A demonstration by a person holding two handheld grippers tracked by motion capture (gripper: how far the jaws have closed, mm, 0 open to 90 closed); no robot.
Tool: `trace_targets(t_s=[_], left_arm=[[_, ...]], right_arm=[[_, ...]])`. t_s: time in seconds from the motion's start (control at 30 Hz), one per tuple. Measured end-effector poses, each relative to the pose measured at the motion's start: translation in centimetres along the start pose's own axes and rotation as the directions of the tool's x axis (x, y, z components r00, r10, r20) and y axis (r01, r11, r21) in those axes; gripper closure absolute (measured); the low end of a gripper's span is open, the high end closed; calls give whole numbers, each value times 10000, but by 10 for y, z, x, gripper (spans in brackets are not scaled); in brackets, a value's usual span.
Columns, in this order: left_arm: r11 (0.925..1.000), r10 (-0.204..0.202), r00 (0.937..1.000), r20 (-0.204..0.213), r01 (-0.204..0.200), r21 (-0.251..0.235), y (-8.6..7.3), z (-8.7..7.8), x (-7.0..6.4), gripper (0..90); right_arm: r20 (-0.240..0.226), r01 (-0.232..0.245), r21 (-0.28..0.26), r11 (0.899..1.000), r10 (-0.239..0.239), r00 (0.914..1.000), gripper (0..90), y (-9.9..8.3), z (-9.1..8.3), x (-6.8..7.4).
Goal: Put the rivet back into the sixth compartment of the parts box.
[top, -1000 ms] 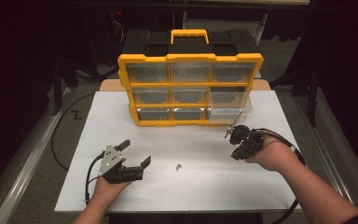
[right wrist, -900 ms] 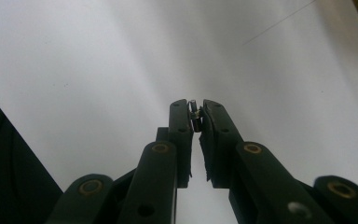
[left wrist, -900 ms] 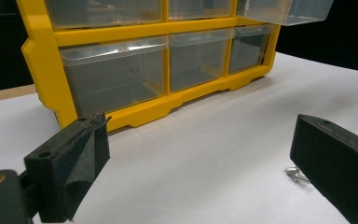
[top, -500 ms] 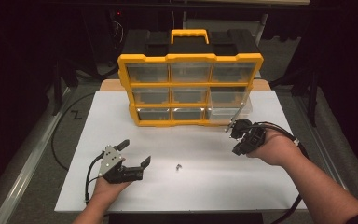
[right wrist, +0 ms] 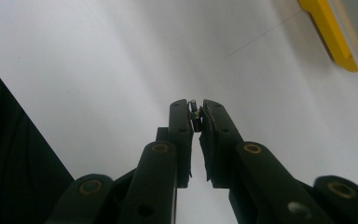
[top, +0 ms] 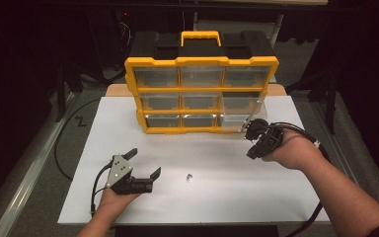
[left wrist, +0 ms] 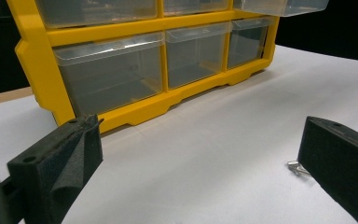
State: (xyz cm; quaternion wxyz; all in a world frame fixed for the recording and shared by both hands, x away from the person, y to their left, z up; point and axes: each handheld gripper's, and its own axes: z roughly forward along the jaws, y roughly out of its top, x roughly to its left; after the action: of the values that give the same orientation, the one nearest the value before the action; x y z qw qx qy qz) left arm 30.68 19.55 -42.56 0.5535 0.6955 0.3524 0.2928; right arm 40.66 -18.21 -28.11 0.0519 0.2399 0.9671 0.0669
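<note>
A yellow organizer (top: 202, 61) with clear drawers stands at the back of the white table sheet (top: 276, 197). One right-hand drawer (top: 237, 117) is pulled out. My right gripper (top: 250, 131) hovers just beside that drawer's front corner. In the right gripper view it (right wrist: 195, 109) is shut on a small metal screw (right wrist: 194, 113). My left gripper (top: 146, 161) rests open near the table's front left. A second small screw (top: 189, 176) lies on the sheet to its right, seen beside the right jaw in the left gripper view (left wrist: 296, 167).
The organizer's bottom row of drawers (left wrist: 112, 74) faces the left gripper. Black cables (top: 61, 158) trail off the table's left side and another cable (top: 316, 217) hangs by the right forearm. A metal rail (top: 24, 182) runs along the left edge.
My right gripper has moved back and slightly up with the screw, closer to the pulled-out drawer. The left gripper and the loose screw have stayed put.
</note>
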Motion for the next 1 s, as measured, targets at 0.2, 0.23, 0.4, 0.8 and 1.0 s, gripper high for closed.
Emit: trace_targets(t_s=[0.2,0.23,0.4,0.8,1.0], left_arm=[[10000,-19,10000,85,19,11,0,0,-1,6],[10000,-5,9999,105,4,32,0,0,-1,6],[10000,27,9999,146,-27,16,0,1,-1,6],[9999,141,9995,286,-142,36,0,1,-3,6],[9999,107,9995,309,-107,12,0,0,-3,6]], right_arm=[[26,-46,-31,10000,46,10000,849,2,-4,-2],[28,-71,-32,10000,71,10000,850,2,-5,-2],[113,-72,-9,10000,72,9999,849,5,-11,-2],[314,-56,-47,10000,57,9995,849,10,-26,-4],[348,-117,-26,9999,118,9993,849,12,-34,-6]])
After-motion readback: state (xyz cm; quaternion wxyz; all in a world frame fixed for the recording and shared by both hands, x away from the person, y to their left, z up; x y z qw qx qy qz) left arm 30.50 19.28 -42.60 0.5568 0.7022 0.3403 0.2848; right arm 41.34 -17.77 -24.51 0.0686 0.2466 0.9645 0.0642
